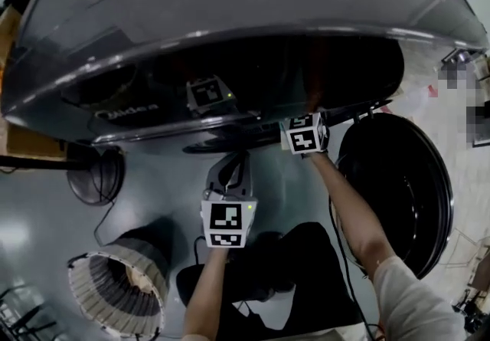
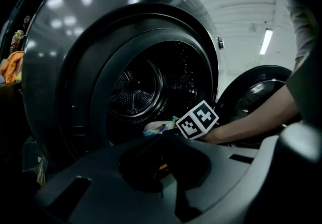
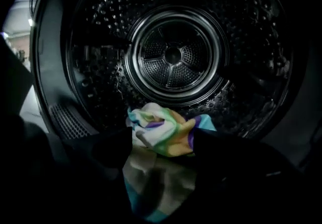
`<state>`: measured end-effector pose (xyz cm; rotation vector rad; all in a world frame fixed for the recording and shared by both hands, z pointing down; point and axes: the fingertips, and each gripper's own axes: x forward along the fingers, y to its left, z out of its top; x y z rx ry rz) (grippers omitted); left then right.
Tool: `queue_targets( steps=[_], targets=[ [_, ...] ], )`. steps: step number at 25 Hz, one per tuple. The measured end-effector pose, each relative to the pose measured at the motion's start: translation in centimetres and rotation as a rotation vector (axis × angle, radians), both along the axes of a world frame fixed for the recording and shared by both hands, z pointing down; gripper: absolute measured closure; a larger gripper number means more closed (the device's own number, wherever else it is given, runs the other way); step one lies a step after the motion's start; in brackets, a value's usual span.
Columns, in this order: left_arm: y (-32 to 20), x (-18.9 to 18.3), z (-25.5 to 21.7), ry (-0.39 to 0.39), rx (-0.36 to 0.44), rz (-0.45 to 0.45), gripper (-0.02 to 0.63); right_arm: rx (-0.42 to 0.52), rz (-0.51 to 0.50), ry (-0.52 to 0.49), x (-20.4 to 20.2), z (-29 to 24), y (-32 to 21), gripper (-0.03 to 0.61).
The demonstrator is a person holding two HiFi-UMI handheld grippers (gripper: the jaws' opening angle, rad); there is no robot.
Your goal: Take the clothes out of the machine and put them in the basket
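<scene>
Presently noted:
- Washing machine (image 1: 230, 18) stands with its door (image 1: 398, 186) swung open to the right.
- Right gripper (image 3: 163, 138) is reached into the drum (image 3: 173, 54). Its jaws stand wide apart, with a multicoloured cloth (image 3: 156, 120) lying between the tips, not clamped.
- Left gripper (image 2: 162, 136) hangs just outside the opening, pointing at the drum. Its jaws appear together at the tips and hold nothing.
- Cloth rests on the drum floor near the front.
- Basket (image 1: 115, 293) sits on the floor at lower left, well apart from both grippers.
</scene>
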<state>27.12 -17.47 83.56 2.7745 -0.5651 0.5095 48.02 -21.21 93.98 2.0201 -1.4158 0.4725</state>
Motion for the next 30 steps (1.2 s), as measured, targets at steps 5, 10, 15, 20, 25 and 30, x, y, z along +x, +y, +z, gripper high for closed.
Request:
queue_targets(
  steps=[5, 10, 15, 20, 25, 30],
  targets=[
    [-0.9, -0.5, 1.6, 0.005, 0.006, -0.008, 0.595, -0.010, 0.083, 0.035, 0.5, 1.1, -0.1, 0.288],
    [-1.6, -0.3, 1.9, 0.016, 0.013, -0.005, 0.595, -0.100, 0.087, 0.183, 1.2, 1.0, 0.4, 0.545],
    [-0.8, -0.7, 0.9, 0.003, -0.002, 0.007, 0.595, 0.004, 0.063, 0.072, -0.7, -0.9, 1.5, 0.548],
    [0.3, -1.9, -2.7, -0.012, -0.040, -0.011, 0.595, 0.042, 0.040, 0.010, -3.9, -5.7, 3.7, 0.549],
    [2.4, -2.3, -8.6, -0.015, -0.064, -0.020, 0.595, 0.078, 0.021, -0.027, -6.4, -12.0, 6.5, 0.549],
    [4.3, -3.8, -13.9, -0.034, -0.088, -0.040, 0.595, 0.101, 0.021, -0.084, -9.2, -18.0, 9.4, 0.549]
  ],
)
